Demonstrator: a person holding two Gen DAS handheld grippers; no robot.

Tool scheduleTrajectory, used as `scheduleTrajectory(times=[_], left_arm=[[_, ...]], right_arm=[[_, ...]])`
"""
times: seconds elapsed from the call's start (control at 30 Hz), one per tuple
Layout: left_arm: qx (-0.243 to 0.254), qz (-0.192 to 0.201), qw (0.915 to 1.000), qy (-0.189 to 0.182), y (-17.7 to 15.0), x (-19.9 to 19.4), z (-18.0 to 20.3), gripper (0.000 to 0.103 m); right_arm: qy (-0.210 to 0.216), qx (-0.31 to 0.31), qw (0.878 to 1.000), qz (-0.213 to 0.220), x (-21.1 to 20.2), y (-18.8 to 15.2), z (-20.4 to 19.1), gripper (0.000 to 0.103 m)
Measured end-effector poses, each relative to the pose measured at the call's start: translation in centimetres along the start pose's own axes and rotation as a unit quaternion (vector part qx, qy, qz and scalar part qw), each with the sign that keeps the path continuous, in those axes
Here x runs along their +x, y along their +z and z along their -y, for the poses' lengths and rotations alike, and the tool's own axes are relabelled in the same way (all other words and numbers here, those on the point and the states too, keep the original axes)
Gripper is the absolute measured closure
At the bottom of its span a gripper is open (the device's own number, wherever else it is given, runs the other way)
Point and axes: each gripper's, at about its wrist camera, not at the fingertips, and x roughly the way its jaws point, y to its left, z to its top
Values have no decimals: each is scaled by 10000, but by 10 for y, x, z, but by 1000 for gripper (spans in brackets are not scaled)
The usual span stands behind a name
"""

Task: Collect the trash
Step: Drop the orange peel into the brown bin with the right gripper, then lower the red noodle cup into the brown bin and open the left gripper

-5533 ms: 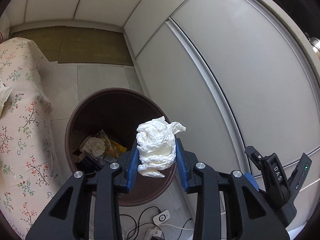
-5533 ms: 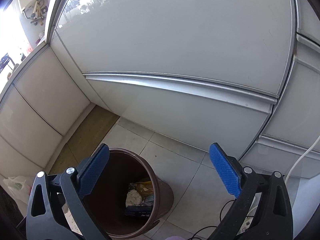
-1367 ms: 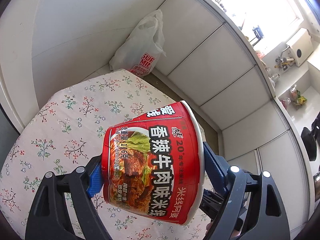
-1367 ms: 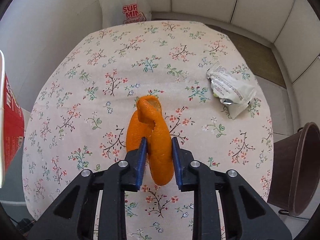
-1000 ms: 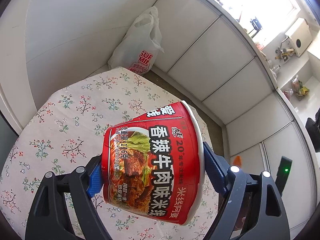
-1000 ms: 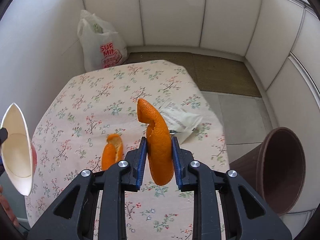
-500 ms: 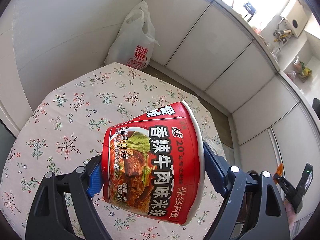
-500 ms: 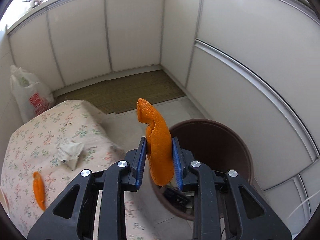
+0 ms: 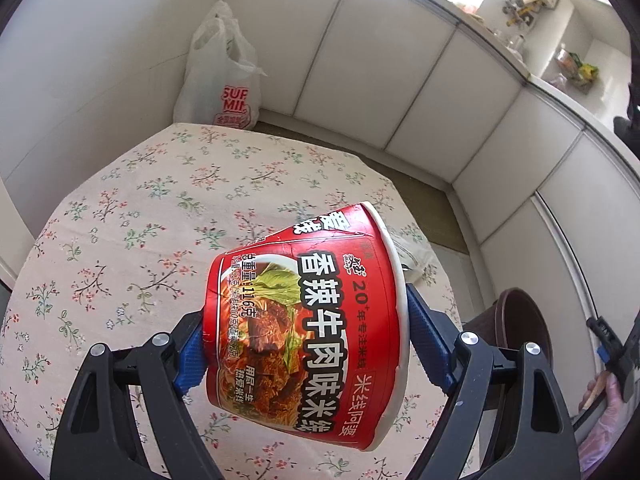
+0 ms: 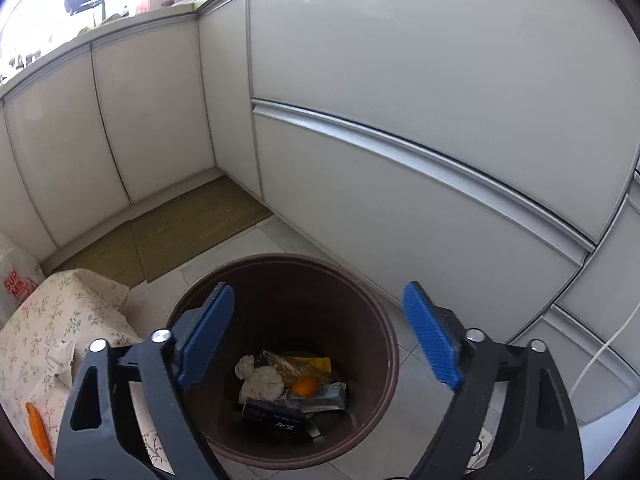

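My left gripper [image 9: 304,344] is shut on a red instant-noodle cup [image 9: 308,320], held on its side above the flowered table [image 9: 132,240]. My right gripper [image 10: 320,340] is open and empty, right above the brown trash bin [image 10: 376,328]. In the bin lie an orange peel [image 10: 305,385], crumpled tissue [image 10: 262,380] and wrappers. A second orange peel [image 10: 38,430] lies on the table [image 10: 60,312] at the lower left of the right wrist view, next to a white wrapper [image 10: 60,360]. The bin [image 9: 516,320] also shows right of the table in the left wrist view.
A white plastic shopping bag [image 9: 224,76] stands on the floor behind the table by the wall. White cabinet doors [image 10: 400,120] run close behind the bin. A woven mat [image 10: 180,232] lies on the tiled floor. A white cable [image 10: 604,352] hangs at the right.
My right gripper has opened over the bin and the orange peel it held now lies inside. My left gripper still holds the noodle cup and has turned slightly toward the bin.
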Motion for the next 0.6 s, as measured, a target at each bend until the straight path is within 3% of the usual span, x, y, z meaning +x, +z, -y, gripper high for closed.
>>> scheduleTrajectory(times=[0.1, 0.23, 0.43, 0.6], left_arm=[[307, 16, 9994, -148, -8, 2, 36, 21], [178, -341, 9969, -686, -14, 22, 89, 21], [454, -740, 9858, -1437, -19, 44, 200, 21], [1005, -911, 9742, -1802, -32, 54, 295, 21]], right_arm=[[-37, 288, 9996, 51, -3, 3, 21, 7], [94, 714, 9974, -72, -5, 5, 45, 7], [107, 1145, 9934, -14, -10, 11, 84, 7], [152, 1935, 9810, -39, -6, 13, 123, 7]])
